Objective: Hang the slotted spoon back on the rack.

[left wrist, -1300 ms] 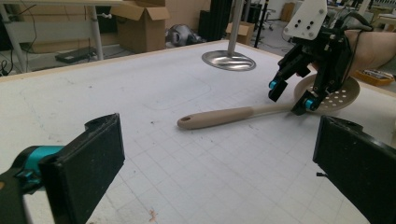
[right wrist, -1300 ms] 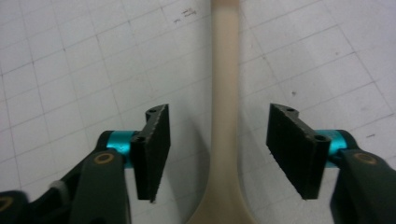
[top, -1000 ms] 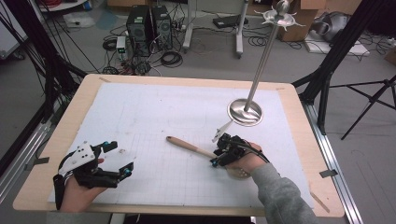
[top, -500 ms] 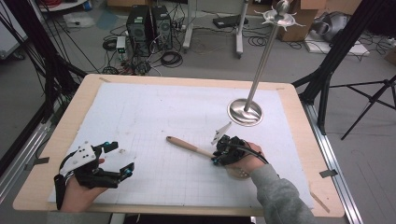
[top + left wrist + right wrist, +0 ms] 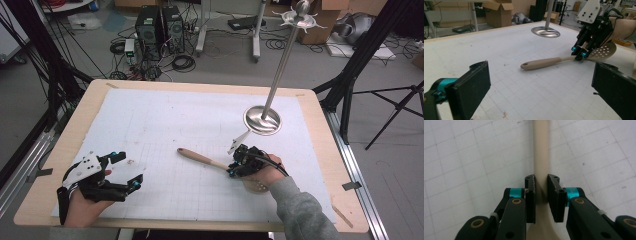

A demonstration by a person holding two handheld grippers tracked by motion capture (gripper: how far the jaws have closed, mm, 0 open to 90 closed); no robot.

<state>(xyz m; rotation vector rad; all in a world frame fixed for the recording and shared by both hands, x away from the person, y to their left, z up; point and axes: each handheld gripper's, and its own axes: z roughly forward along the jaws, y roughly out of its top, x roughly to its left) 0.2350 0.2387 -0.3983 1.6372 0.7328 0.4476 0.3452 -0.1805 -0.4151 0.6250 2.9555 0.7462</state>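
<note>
Our right claw [image 5: 541, 185] has just been closing and now pinches the slotted spatula [image 5: 544, 63] at its neck; left claw [image 5: 541, 82] gapes empty, so we'd lift it level

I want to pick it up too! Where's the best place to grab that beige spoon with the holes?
Grab the slotted spoon by its thin neck, just where the handle meets the holey bowl, coming straight down from above. It lies flat on the table, and the neck is narrow enough to fit between two jaws. The right gripper pinches it there, one jaw on each side.
</note>
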